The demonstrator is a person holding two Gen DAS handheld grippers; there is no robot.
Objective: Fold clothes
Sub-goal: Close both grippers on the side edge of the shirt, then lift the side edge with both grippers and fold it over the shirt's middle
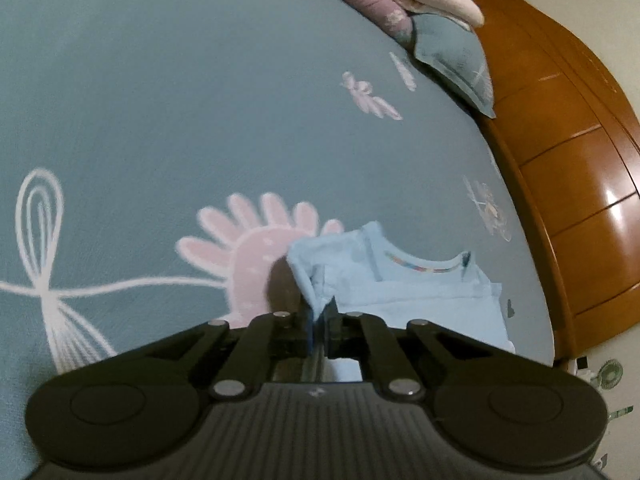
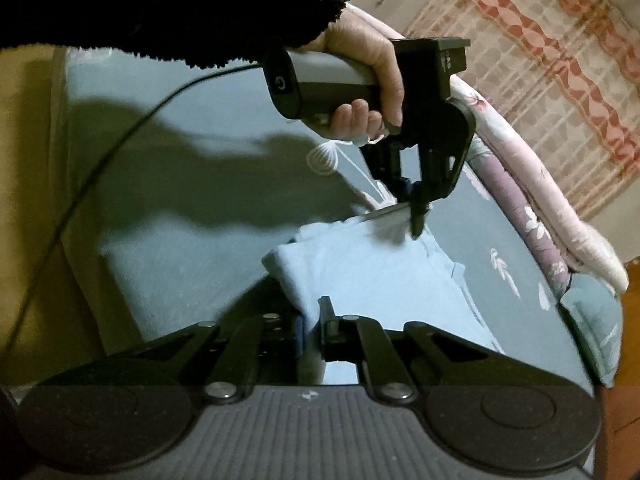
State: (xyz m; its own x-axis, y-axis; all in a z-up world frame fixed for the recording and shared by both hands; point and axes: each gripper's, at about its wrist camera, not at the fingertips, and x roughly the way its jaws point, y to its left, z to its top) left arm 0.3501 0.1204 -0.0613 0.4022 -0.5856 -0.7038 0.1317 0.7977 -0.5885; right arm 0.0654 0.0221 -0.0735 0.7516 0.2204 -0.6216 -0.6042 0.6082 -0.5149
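Observation:
A light blue shirt (image 1: 420, 300) with a multicoloured neck trim lies partly folded on the teal bedsheet (image 1: 200, 100). My left gripper (image 1: 319, 320) is shut on a folded edge of the shirt near the collar side. In the right wrist view the shirt (image 2: 380, 280) spreads ahead, and my right gripper (image 2: 312, 328) is shut on its near edge. The left gripper (image 2: 416, 220) also shows there, held by a hand, pinching the shirt's far edge.
The sheet has pink and white flower prints (image 1: 256, 248). A folded quilt and pillow (image 1: 440, 20) lie at the bed's far end beside a wooden headboard (image 1: 580, 160). A black cable (image 2: 80, 192) hangs from the left gripper's handle. A patterned curtain (image 2: 540, 60) hangs beyond.

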